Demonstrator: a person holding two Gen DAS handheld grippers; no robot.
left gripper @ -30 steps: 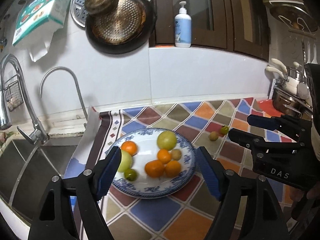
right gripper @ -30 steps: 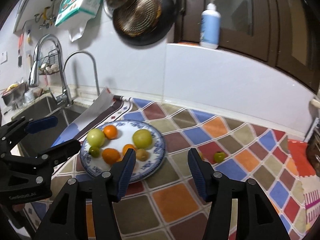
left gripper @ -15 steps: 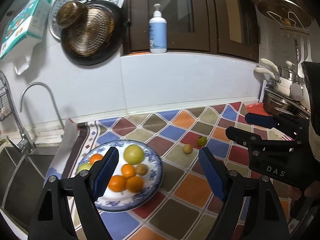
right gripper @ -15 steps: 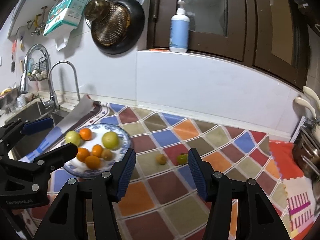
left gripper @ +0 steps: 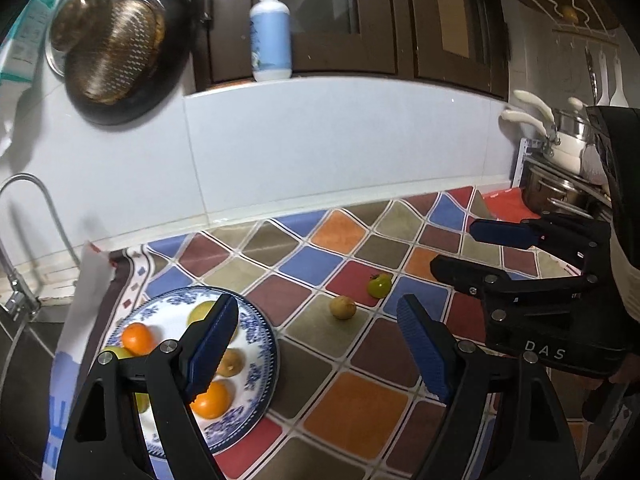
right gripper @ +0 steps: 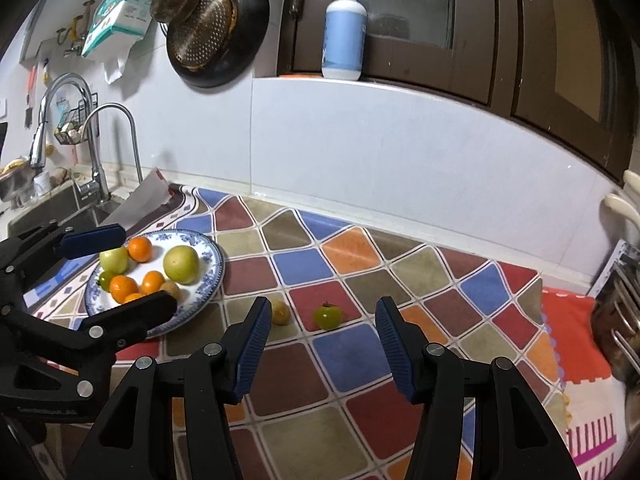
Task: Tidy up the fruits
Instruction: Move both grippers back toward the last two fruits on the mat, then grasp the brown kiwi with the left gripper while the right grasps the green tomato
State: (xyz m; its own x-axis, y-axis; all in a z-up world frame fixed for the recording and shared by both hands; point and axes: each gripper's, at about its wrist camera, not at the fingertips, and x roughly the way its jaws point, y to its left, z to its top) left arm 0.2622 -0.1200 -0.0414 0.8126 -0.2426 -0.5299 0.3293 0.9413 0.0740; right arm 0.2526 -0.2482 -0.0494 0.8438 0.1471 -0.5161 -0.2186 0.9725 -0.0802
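mid-task, by the look of it: most fruit already gathered on the blue-patterned plate (right gripper: pixel 208 280), two strays left out on the checked cloth (right gripper: pixel 360 360). small green fruit (right gripper: pixel 327 317) and small yellow-brown fruit (right gripper: pixel 281 312) sitting near each other but apart, just off the plate's rim, straight ahead of the right gripper (right gripper: pixel 320 344). right gripper spread wide and carrying nothing, lined up roughly on the green one; left gripper (left gripper: pixel 316 344) likewise wide apart and empty, hovering over the plate's edge. next move probably calls for lowering the right fingers around the green fruit, closing gently, then carrying it over to the plate. green fruit round, glossy, with a dark little calyx on top, likely to roll if nudged. yellow-brown one duller, slightly oval. on the plate: oranges (right gripper: pixel 140 249), pale green-yellow fruits (right gripper: pixel 181 264), crowded but with room left.
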